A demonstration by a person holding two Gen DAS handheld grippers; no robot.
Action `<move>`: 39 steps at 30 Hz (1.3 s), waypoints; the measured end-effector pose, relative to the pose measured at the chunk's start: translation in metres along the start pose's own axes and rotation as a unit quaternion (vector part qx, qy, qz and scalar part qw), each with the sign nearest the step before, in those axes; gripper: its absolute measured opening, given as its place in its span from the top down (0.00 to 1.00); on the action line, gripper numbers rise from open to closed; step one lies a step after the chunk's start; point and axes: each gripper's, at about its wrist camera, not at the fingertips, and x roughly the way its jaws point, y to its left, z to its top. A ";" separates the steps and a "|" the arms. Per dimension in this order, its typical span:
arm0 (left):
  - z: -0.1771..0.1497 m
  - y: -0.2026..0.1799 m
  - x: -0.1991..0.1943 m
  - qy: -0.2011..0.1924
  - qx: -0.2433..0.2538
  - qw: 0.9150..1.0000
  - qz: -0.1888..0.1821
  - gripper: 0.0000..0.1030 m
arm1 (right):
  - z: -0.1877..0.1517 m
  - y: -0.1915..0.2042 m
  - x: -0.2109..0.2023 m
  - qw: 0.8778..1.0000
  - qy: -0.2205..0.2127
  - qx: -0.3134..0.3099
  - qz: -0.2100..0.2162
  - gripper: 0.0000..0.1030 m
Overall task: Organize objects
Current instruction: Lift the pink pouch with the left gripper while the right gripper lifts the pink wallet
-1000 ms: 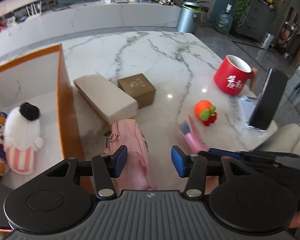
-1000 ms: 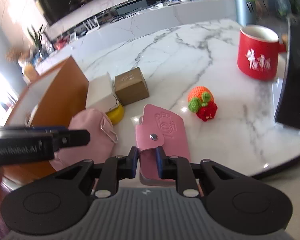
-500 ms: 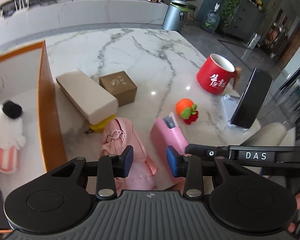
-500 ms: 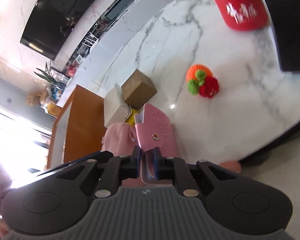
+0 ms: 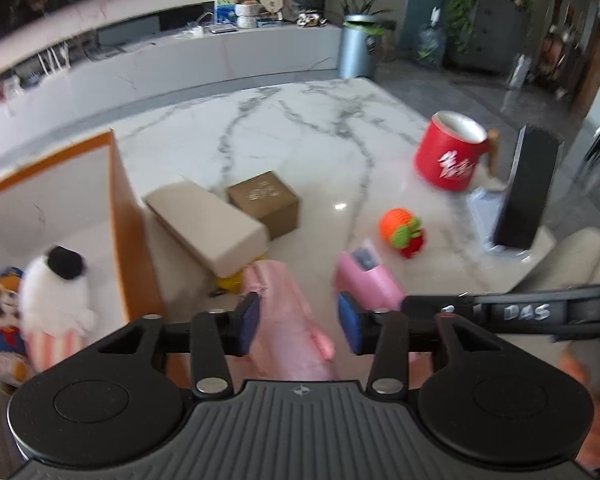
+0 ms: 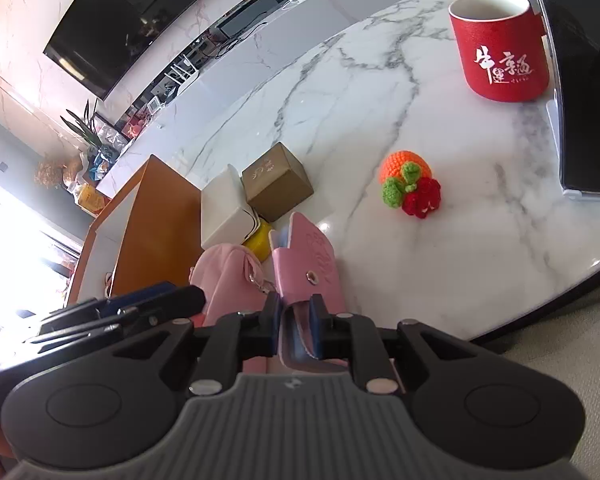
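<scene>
**Pink case lifted at one end, left claw reopened over the pouch**

A white marble table (image 6: 440,128) holds scattered things beside an orange-walled box (image 5: 130,216) at its left, where two plush toys (image 5: 56,300) already lie. Compared with a second ago, the right-hand view has tilted and the pink snap case (image 6: 314,268) now rises steeply from the table, its near end clenched between the pads of the right claw (image 6: 296,326). The case lies just beside a pink fabric pouch (image 6: 228,276).

The left claw (image 5: 298,322) narrowed half a second ago and has just been opening again; its pads now stand apart either side of the pouch (image 5: 284,320) without pressing it, so it grips nothing.

Farther out, a beige box (image 5: 206,226), a brown carton (image 5: 266,200), a red mug (image 6: 500,44) and a crocheted orange-and-red toy (image 6: 410,188) sit where they were.

Judging from this, the case is picked up and likely bound for the box, while the pouch is not yet taken.
</scene>
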 end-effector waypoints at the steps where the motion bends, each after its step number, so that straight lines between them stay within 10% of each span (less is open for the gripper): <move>1: 0.000 0.000 0.003 0.009 -0.001 1.000 0.005 0.45 | 0.000 0.001 0.000 1.000 -0.001 -0.002 -0.002 0.83; 9: 0.000 0.002 0.024 0.057 -0.017 0.998 0.007 0.43 | 0.001 0.003 -0.001 1.000 -0.005 -0.007 -0.008 0.82; 16: 0.002 0.002 0.027 0.055 -0.017 0.998 0.004 0.52 | 0.010 0.015 0.007 0.999 -0.020 -0.035 -0.037 0.62; 24: 0.003 0.005 0.028 0.057 -0.023 0.998 -0.003 0.55 | 0.015 0.023 0.029 0.994 -0.007 -0.075 -0.074 0.77; 39: 0.001 0.017 0.028 0.059 -0.047 0.997 -0.014 0.59 | 0.017 0.021 0.055 0.998 0.011 -0.057 0.002 0.67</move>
